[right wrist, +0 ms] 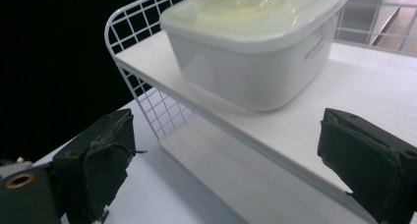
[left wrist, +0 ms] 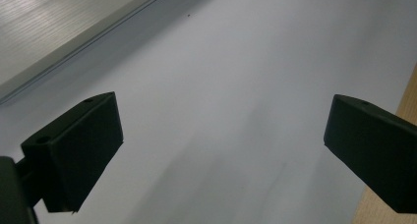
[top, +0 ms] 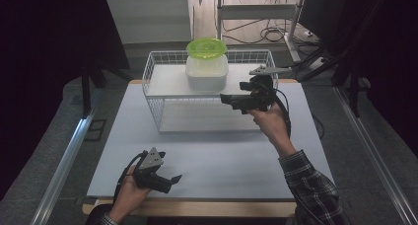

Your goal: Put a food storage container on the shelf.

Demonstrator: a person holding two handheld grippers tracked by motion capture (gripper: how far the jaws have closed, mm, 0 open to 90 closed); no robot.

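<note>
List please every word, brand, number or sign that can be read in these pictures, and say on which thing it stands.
No text can be read.
A small grey mark on the side wall of the white container, in the right gripper view: too blurred to read.
Green lid, wire shelf rack, left gripper, right gripper: no lettering can be seen.

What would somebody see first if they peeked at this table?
Probably the bright green lid on the white container, which sits on the top shelf of a white wire rack at the far side of the table. Next comes the right tool, held up in the air by the rack's right end, open and empty. The left tool is open too, low over the table's near edge.
</note>
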